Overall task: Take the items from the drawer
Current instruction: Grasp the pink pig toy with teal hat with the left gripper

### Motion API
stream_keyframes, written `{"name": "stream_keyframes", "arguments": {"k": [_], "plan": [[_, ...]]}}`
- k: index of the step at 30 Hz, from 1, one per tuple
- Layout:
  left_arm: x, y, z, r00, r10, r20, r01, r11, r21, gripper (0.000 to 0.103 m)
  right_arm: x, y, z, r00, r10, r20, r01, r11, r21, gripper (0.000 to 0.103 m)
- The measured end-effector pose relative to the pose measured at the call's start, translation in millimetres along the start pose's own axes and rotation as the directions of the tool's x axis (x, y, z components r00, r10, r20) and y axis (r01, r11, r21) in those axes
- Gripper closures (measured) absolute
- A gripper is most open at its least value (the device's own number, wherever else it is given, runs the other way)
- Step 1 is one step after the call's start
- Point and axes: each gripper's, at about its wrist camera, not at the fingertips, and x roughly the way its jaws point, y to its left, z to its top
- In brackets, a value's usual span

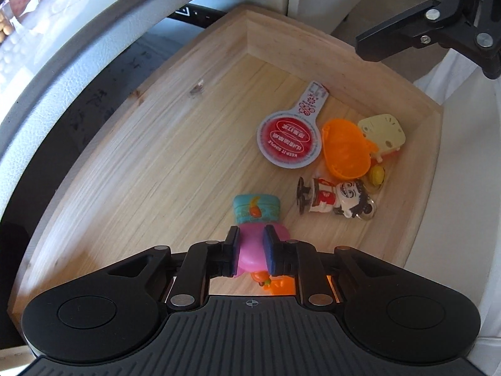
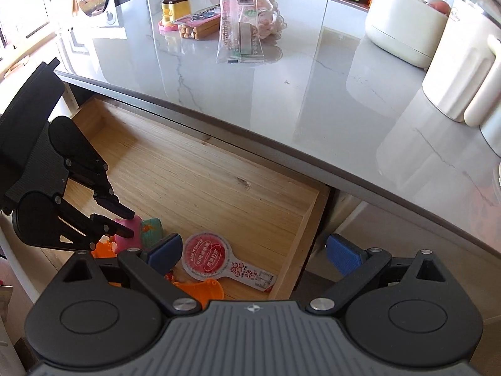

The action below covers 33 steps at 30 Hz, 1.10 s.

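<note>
Left wrist: wooden drawer (image 1: 150, 169) with toys, left gripper (image 1: 252, 247) clenched on pink toy (image 1: 250, 250), right gripper (image 2: 253, 255) released.

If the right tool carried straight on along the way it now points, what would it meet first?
Probably the round red-and-white paddle tag, lying in the drawer between the open right tool's fingers, though depth is unclear.

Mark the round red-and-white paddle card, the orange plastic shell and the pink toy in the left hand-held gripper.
Round red-and-white paddle card (image 1: 289, 143): left wrist view, on the red disc.
Orange plastic shell (image 1: 344, 148): left wrist view, on the domed middle.
Pink toy (image 1: 252, 247): left wrist view, on the pink body between the fingers.
</note>
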Motion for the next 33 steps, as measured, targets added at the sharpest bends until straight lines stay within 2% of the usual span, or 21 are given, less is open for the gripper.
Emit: {"name": "stream_keyframes", "arguments": {"k": [5,10,12,14,16,17,19,22,23,27,28,31,33], "plan": [[10.9,20.0,11.9,0.997,-0.073,-0.039,0.067,0.989,-0.13,0.085,-6.6,-2.1,1.4,1.0,0.018,0.023,-0.018,1.0,0.017,0.002],[11.0,19.1,13.0,0.994,-0.099,-0.056,0.089,0.985,-0.148,0.084,-10.2,3.5,2.2,0.999,0.034,0.03,-0.034,0.999,0.008,0.0],[10.8,20.4,11.7,0.991,-0.123,-0.048,0.113,0.979,-0.171,0.07,-9.6,4.9,3.5,0.999,0.031,0.032,-0.032,0.999,0.003,0.0],[17.1,20.4,10.6,0.983,-0.179,-0.039,0.168,0.964,-0.207,0.033,-8.3,5.3,4.6,0.999,0.027,0.03,-0.027,1.0,0.004,0.0],[21.0,14.1,11.3,0.98,-0.196,-0.032,0.186,0.962,-0.201,0.016,-6.8,5.2,5.4,0.999,0.022,0.028,-0.022,1.0,0.004,0.0],[23.1,9.7,12.8,0.984,-0.173,-0.035,0.163,0.969,-0.187,0.014,-6.1,5.3,5.6,0.999,0.018,0.027,-0.019,1.0,0.004,0.0],[27.9,0.9,15.4,0.995,-0.087,-0.053,0.078,0.987,-0.143,0.014,-5.2,5.3,4.8,1.0,0.011,0.021,-0.011,1.0,0.007,0.0],[35.1,-2.8,17.2,0.996,-0.024,-0.086,0.014,0.993,-0.115,0.024,-3.7,4.2,4.1,1.0,-0.001,0.016,0.001,1.0,0.011,0.0],[34.7,-1.7,17.2,0.997,-0.018,-0.079,0.008,0.993,-0.12,0.031,-3.6,4.0,3.7,1.0,-0.005,0.016,0.005,1.0,0.013,0.0],[34.1,8.0,15.4,0.999,-0.018,-0.05,0.01,0.987,-0.159,0.041,-1.9,2.7,0.4,1.0,-0.023,0.008,0.023,1.0,0.014,0.0],[34.1,10.9,15.1,0.998,-0.031,-0.061,0.02,0.985,-0.171,0.051,0.0,2.3,0.4,1.0,-0.024,0.001,0.024,1.0,0.014,0.0],[18.5,20.9,10.9,0.994,-0.033,-0.102,0.006,0.968,-0.252,0.054,7.0,5.7,0.4,0.999,-0.026,-0.024,0.026,1.0,0.002,0.0],[-9.8,23.4,-0.9,0.999,-0.016,-0.052,0.001,0.959,-0.284,0.054,12.5,11.5,3.2,0.999,-0.004,-0.045,0.004,1.0,-0.011,0.0]]}}
